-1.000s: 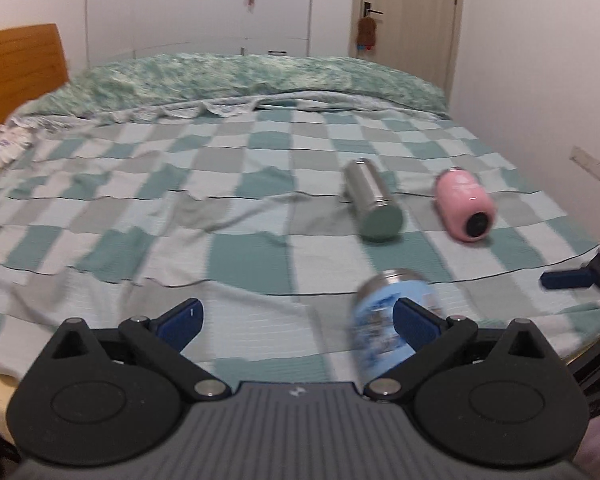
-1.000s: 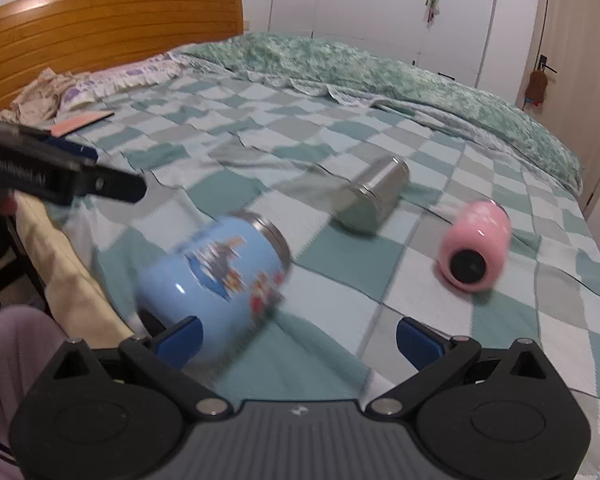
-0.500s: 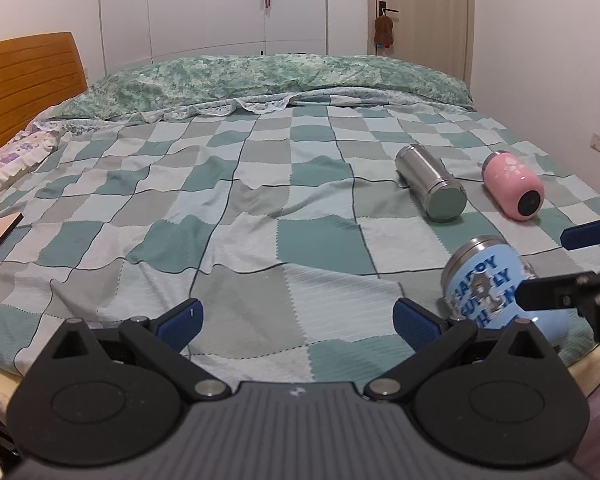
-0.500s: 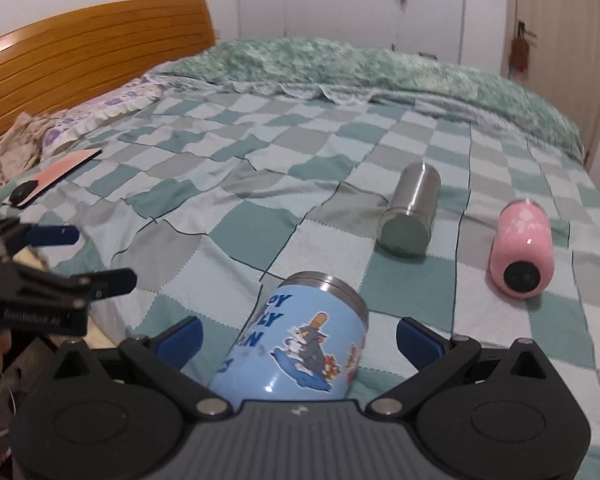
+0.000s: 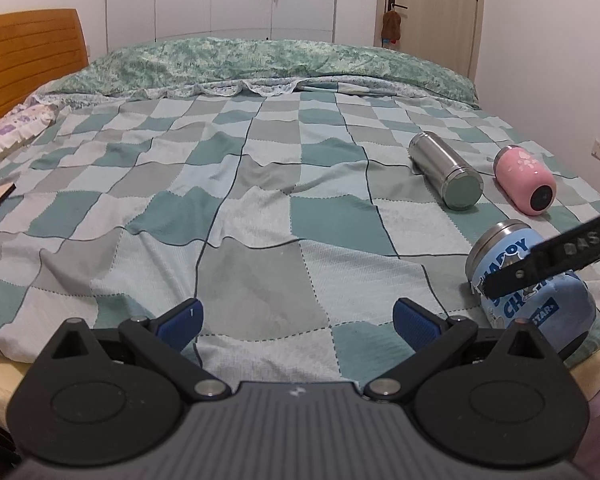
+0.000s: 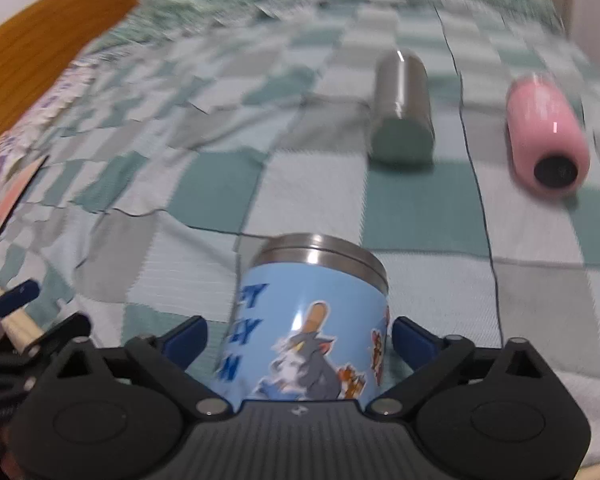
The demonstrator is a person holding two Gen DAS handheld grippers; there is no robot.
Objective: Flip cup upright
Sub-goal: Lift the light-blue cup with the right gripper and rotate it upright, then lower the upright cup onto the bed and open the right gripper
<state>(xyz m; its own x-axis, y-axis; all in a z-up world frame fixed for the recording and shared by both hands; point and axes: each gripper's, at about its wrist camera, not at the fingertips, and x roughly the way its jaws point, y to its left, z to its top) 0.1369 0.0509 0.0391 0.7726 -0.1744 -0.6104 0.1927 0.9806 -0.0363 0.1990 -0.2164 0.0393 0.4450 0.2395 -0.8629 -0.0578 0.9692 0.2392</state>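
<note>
Now, view by view.

Left wrist view
- Left gripper [image 5: 296, 322]: its blue-padded fingers are standing wide apart over the checked bedspread [image 5: 256, 280], holding nothing.
- Blue cup [image 5: 532, 292]: it is lying on its side near the bed's front edge, to the right of the left gripper and clear of its pads; the steel rim is pointing up the bed.
- Right gripper [image 5: 556, 260]: one black finger is crossing in front of the blue cup; whether it is touching the cup I cannot tell from this side.
- Steel flask [image 5: 446, 170]: it is lying on its side further up the bed, flat end facing the camera.
- Pink bottle [image 5: 526, 186]: it is lying just beside the flask on the right, dark cap end facing the camera.
- Wooden headboard [image 5: 32, 56]: it is showing at the far left.

Right wrist view (blurred)
- Right gripper [image 6: 298, 340]: its fingers are spreading wide on either side of the blue cup [image 6: 308, 328]; the right pad is sitting at the cup's wall, the left pad is showing a small gap, so a firm grip is not visible.
- Cup position: it is sitting between the fingers, steel rim pointing away from the camera, cartoon print facing up.
- Steel flask [image 6: 402, 112] and pink bottle [image 6: 548, 128]: both are lying on their sides beyond the cup, apart from each other.
- Left gripper [image 6: 28, 316]: its finger ends are showing at the left edge, well apart from the cup.
</note>
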